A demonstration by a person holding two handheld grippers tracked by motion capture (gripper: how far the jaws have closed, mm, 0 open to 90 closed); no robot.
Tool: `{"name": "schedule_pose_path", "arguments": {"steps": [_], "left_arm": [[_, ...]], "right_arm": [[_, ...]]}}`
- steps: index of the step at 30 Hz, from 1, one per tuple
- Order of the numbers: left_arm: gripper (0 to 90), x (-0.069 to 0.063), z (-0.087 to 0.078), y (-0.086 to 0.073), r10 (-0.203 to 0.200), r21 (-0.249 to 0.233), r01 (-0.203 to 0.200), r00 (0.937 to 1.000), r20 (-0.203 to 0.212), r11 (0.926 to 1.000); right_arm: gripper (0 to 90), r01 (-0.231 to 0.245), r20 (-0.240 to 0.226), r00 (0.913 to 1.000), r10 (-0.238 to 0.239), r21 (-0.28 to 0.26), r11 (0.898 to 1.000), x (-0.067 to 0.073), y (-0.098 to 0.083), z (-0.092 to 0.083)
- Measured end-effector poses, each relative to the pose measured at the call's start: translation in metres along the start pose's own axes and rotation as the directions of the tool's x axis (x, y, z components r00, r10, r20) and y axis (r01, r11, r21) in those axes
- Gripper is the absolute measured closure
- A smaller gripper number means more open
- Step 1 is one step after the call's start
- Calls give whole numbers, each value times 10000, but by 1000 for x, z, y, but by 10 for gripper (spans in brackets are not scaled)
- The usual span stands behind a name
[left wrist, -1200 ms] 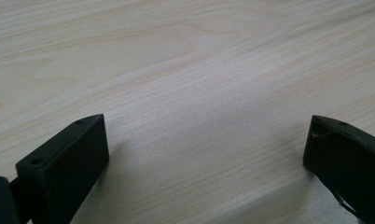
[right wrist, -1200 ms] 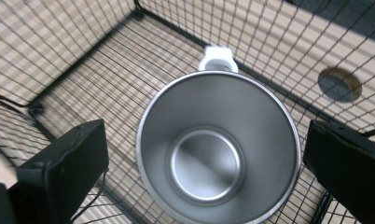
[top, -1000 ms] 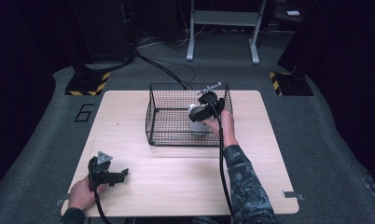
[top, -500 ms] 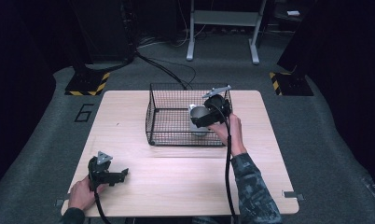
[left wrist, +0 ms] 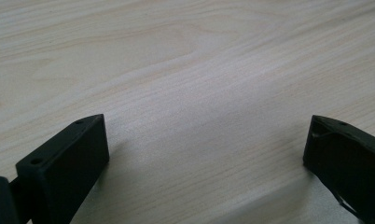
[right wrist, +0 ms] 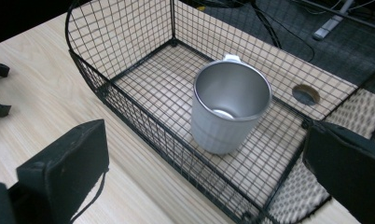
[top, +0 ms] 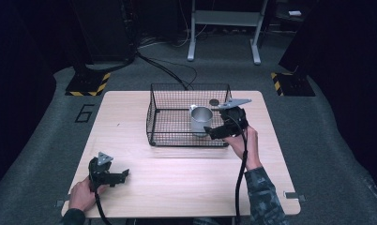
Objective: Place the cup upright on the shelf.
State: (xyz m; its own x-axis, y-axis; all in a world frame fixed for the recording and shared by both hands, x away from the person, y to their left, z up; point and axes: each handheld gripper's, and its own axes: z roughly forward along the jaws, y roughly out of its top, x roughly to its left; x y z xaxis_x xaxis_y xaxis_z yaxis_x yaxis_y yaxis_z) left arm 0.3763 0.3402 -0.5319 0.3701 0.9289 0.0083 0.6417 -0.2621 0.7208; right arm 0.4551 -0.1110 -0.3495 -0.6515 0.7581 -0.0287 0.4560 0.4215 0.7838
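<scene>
A silver metal cup [top: 200, 121] stands upright and empty in the right part of a black wire basket [top: 170, 140] at the middle of the wooden table. My right gripper [top: 214, 131] hovers at the basket's near right corner, open, with nothing between its jaws. In the right gripper view the cup [right wrist: 230, 109] sits beyond the basket's near wall [right wrist: 143, 126], apart from the open right gripper [right wrist: 206, 144]. My left gripper [top: 115, 176] rests open near the table's front left. In the left gripper view, my left gripper [left wrist: 204, 140] has bare wood between its jaws.
A small round hole [top: 214, 101] in the tabletop lies just behind the basket. The table [top: 186, 187] is bare wood in front of the basket. Cables and a metal stand [top: 224, 28] are on the floor beyond.
My right gripper has drawn back from over the cup toward the basket's near right corner. The cup stays in the basket. The left gripper has not moved.
</scene>
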Motion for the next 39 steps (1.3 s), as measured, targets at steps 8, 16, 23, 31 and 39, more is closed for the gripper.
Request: {"name": "schedule_pose_path", "arguments": {"steps": [8,16,23,31,39], "left_arm": [[1,0,0,0,-9,-52,9,10000,-30,10000],[1,0,0,0,-17,-56,16,10000,-32,10000],[1,0,0,0,-14,-54,14,10000,-30,10000],[1,0,0,0,-16,-55,15,10000,-32,10000],[1,0,0,0,-11,-54,11,10000,-31,10000]], "right_arm": [[0,-385,557,9977,384,2,9993,-10,-39,-16],[0,-949,1178,9887,924,157,9954,-27,-89,-27],[0,-1687,1768,9715,1582,457,9846,-41,-138,-26],[0,-2855,2348,9363,2613,751,9554,-55,-200,-13],[0,-3089,2935,9176,2682,1016,9457,-59,-222,-5]]}}
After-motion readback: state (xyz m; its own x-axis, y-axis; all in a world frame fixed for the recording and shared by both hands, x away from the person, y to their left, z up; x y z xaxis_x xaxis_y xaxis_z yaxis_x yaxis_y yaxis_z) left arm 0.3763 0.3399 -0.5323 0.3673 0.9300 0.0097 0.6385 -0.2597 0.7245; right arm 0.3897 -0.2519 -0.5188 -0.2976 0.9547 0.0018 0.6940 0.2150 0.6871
